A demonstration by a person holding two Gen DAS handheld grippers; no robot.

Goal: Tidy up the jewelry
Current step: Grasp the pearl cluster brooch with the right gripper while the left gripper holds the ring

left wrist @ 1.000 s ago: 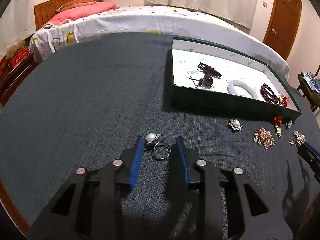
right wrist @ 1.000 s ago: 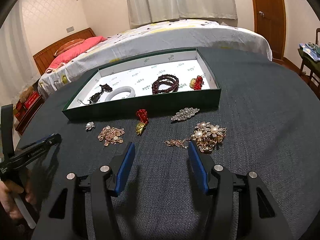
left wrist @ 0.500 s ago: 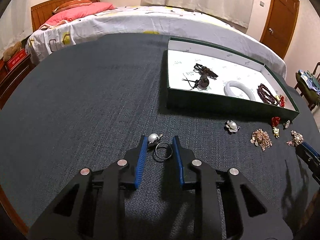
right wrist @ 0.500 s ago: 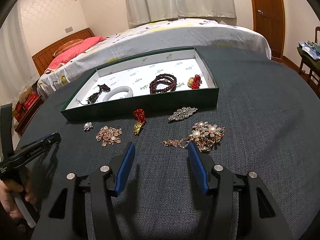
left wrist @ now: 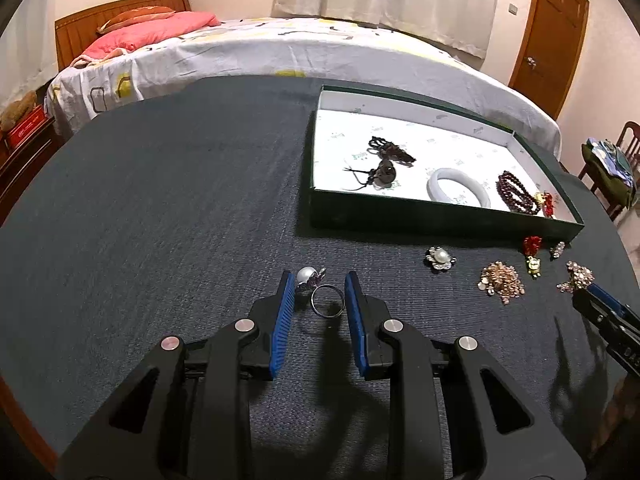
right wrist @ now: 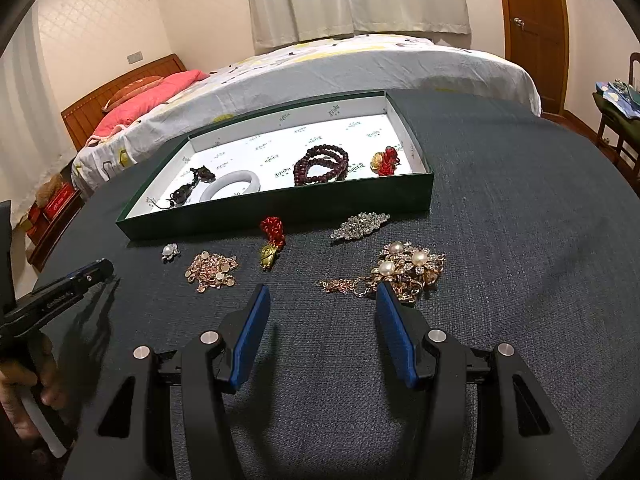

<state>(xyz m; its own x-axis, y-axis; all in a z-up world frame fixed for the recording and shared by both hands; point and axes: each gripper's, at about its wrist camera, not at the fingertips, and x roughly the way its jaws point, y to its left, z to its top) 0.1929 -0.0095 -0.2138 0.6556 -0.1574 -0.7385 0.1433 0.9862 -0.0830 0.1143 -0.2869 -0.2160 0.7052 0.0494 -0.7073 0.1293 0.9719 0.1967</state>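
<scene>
The left gripper [left wrist: 318, 286] is narrowly apart around the pearl ring [left wrist: 320, 290]; closing off-center may flick it away. The right gripper [right wrist: 322, 296] is apart, empty.

Left gripper [left wrist: 319, 286] sits low over the dark textured counter [left wrist: 160, 208], its blue-padded fingers [left wrist: 285, 300] bracketing a silver pearl-topped ring [left wrist: 320, 292], pearl against the left pad, right one not quite touching. Green shallow box with white lining [left wrist: 440, 224] is off to the right.
</scene>
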